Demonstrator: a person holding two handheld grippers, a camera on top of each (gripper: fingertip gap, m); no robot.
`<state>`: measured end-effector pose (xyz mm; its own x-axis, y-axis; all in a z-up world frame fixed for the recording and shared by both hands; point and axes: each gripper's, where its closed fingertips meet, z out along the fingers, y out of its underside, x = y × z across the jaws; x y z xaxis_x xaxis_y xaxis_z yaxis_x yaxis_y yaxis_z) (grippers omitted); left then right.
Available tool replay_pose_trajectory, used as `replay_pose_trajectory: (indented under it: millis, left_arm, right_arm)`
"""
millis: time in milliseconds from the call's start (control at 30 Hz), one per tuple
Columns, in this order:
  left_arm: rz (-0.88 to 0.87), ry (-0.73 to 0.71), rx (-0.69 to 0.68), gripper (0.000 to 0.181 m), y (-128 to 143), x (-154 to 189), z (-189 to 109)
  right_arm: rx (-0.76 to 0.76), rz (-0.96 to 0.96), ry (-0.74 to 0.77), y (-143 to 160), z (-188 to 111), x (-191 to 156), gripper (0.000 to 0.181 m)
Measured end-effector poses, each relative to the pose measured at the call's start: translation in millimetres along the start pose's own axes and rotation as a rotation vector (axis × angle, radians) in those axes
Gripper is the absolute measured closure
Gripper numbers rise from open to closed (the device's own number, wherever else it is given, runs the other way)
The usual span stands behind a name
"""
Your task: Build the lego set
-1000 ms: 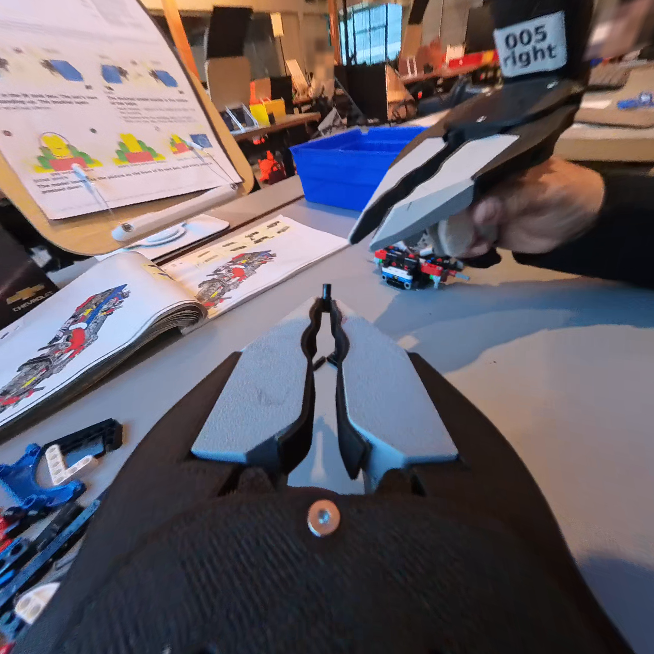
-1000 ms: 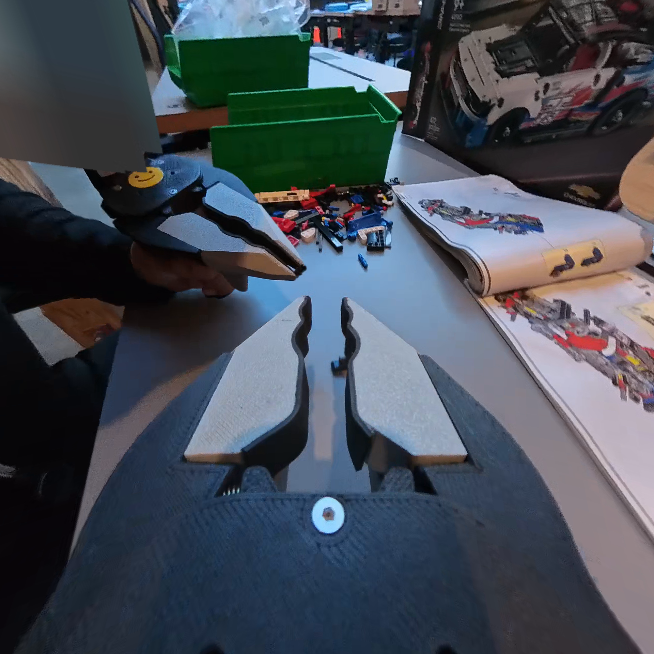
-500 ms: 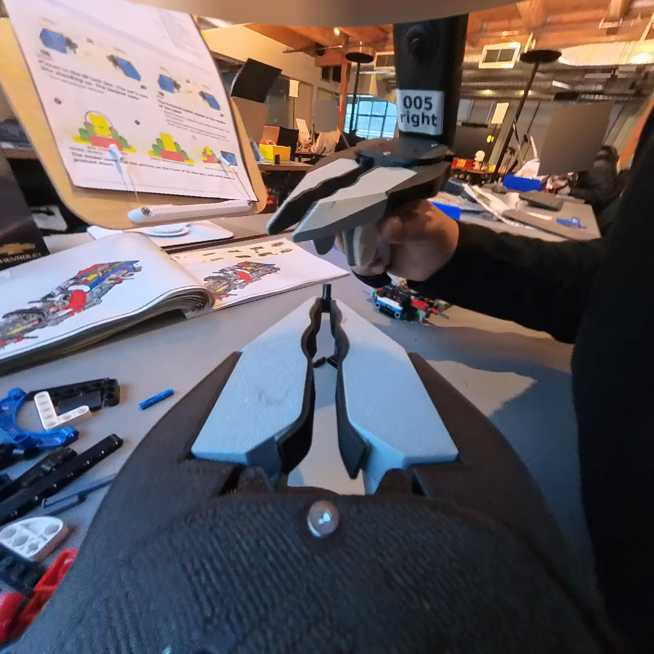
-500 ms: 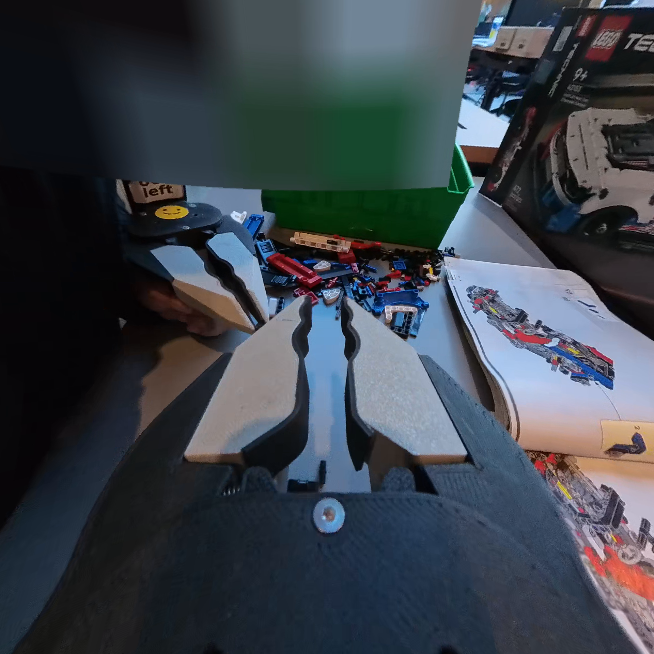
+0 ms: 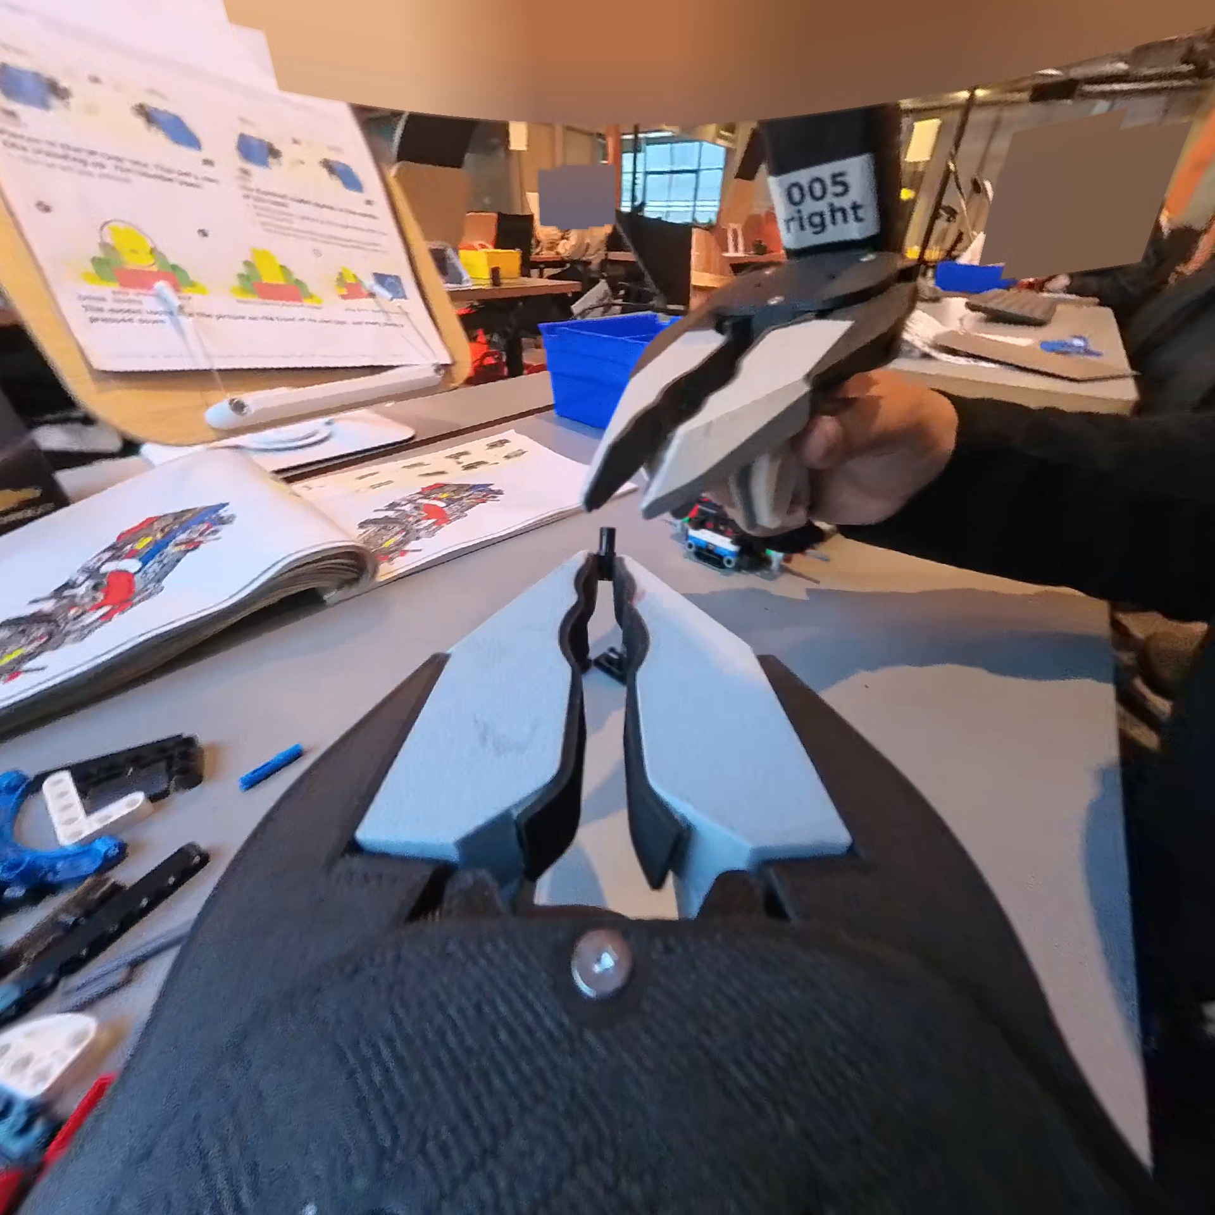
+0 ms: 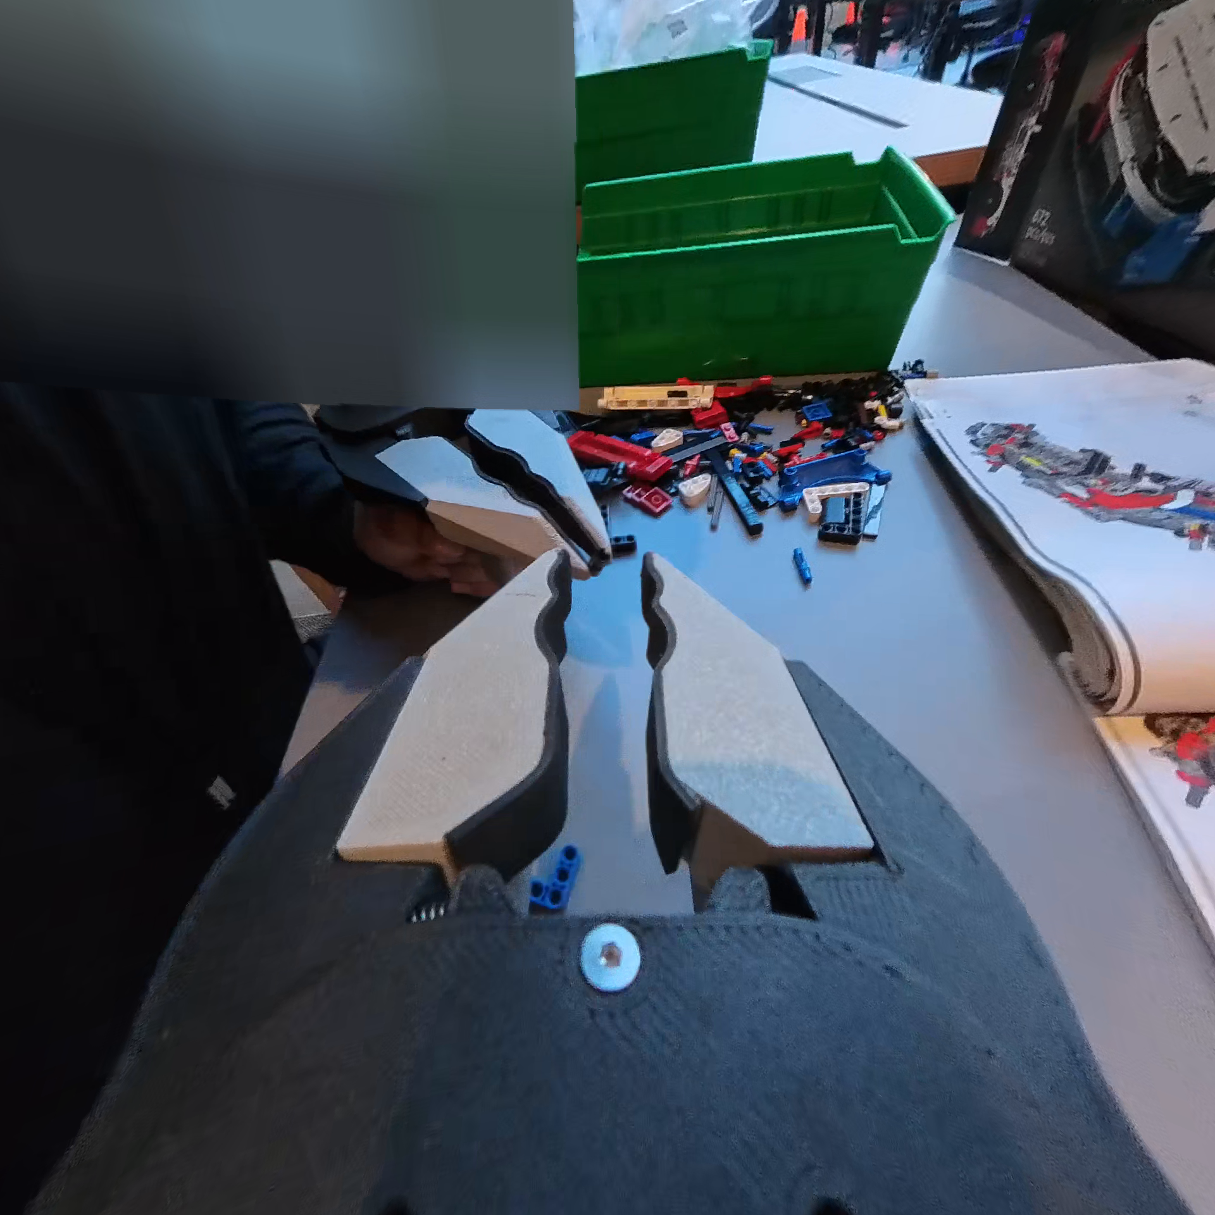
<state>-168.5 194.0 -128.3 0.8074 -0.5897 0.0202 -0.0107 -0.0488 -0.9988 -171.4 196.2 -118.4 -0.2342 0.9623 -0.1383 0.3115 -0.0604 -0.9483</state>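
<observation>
Lego parts (image 6: 736,460) lie scattered on a grey table (image 6: 887,624), heaped just in front of a green bin (image 6: 743,309), with an open manual (image 6: 1078,500) to the right of the heap and the set's box (image 6: 1104,144) standing behind the manual. Nearer than the heap, the left gripper (image 5: 606,571) is closed on a small black pin (image 5: 606,542), whose end sticks out past the fingertips; a second small black piece (image 5: 611,659) shows between its fingers lower down. Facing it, the right gripper (image 6: 603,565) hangs above the table with its jaws parted and nothing between them, its tips close to the pin but apart from it; a hand (image 5: 868,453) in a dark sleeve holds it. A partly built model (image 5: 723,536) sits on the table below that hand, well apart from the heap. A loose blue pin (image 6: 801,564) lies between the heap and the right gripper, and a blue angled beam (image 6: 557,878) shows on the table beneath the right gripper's fingers. Beyond the manual, a sheet of instructions (image 5: 190,217) leans on a wooden stand, and a blue bin (image 5: 595,358) sits at the table's far edge.
</observation>
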Motion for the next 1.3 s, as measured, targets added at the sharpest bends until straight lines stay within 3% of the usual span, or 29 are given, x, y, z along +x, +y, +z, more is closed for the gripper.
replay_pose_trajectory:
  millis: [100, 467, 900, 1133, 1200, 1300]
  left_arm:
    - [0.109, 0.042, 0.006, 0.18, -1, 18, 2]
    - [0.26, 0.093, 0.0, 0.18, 2, 44, 3]
    - [0.227, 0.117, -0.013, 0.179, 5, 46, 3]
    - [0.047, 0.049, 0.009, 0.169, 0, 19, 4]
    - [-0.012, 0.064, -0.041, 0.17, 6, 17, 3]
    - [-0.077, 0.169, -0.253, 0.166, 35, 35, 5]
  right_arm:
    - [-0.01, -0.002, 0.021, 5, -6, -7, 0.173]
    - [-0.076, -0.016, 0.017, 20, -16, -37, 0.175]
    - [-0.085, -0.069, 0.096, 24, -17, -36, 0.18]
    - [-0.056, -0.01, 0.216, 36, -49, -13, 0.18]
    - [-0.061, 0.02, 0.256, 41, -64, -8, 0.18]
    - [-0.069, 0.054, 0.291, 53, -83, -8, 0.18]
